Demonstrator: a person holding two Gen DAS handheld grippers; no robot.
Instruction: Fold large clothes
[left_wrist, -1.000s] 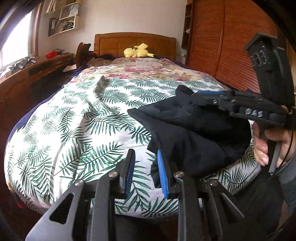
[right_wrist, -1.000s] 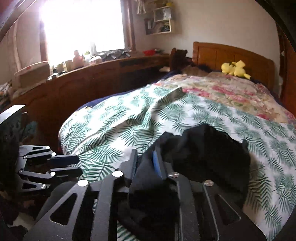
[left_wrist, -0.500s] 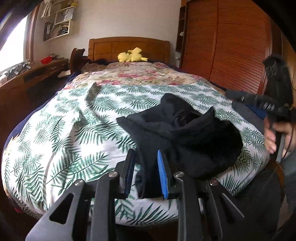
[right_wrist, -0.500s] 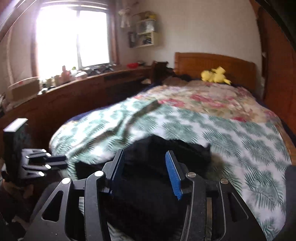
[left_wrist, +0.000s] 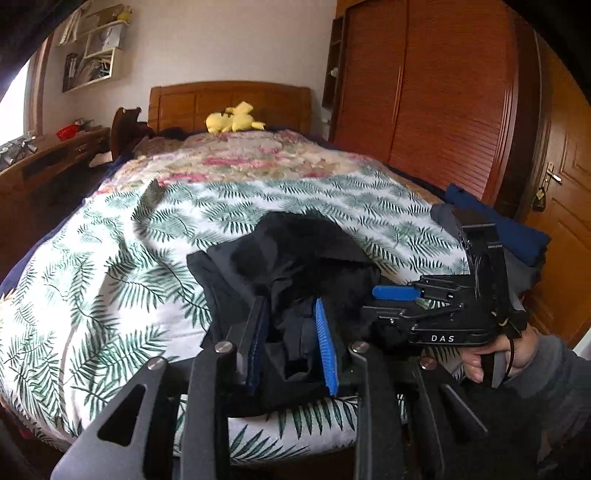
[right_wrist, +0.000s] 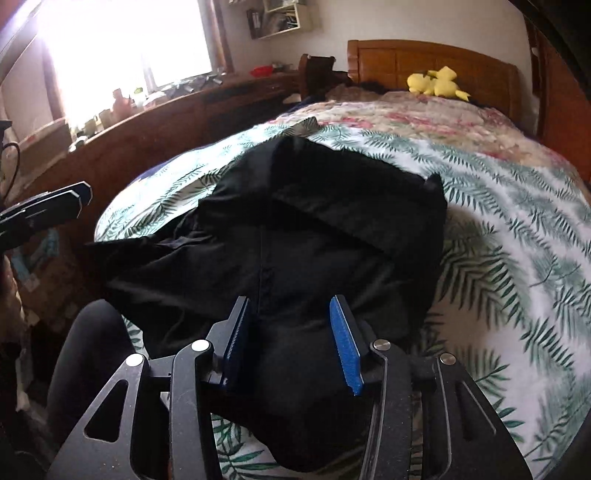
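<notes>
Bedroom, leaf-print bed (left_wrist: 110, 280): black garment (right_wrist: 295, 236) heaped at its near edge, directly under both grippers. Left gripper (left_wrist: 291, 332) pinches a fold; right gripper (right_wrist: 291, 339), just opened, straddles cloth.

Black garment (right_wrist: 325, 236): matt cloth, soft, creased, w/ a stitched seam down the middle. Bedspread (left_wrist: 110, 266): printed cloth, leaf pattern, matt, slightly rumpled; quilt (left_wrist: 240, 158) further up is flowered cloth, puffy. Headboard (left_wrist: 229, 99) & wardrobe (left_wrist: 436, 103): varnished wood, semi-gloss, wardrobe doors ribbed. Left tongs (left_wrist: 291, 332) & right tongs (right_wrist: 291, 343): matt black frame, looks like plastic, shiny metal rivets, blue ribbed pads (right_wrist: 345, 343). Yellow toy (left_wrist: 234, 118): plush. Sleeve (left_wrist: 554, 373): grey knit-looking cloth.
</notes>
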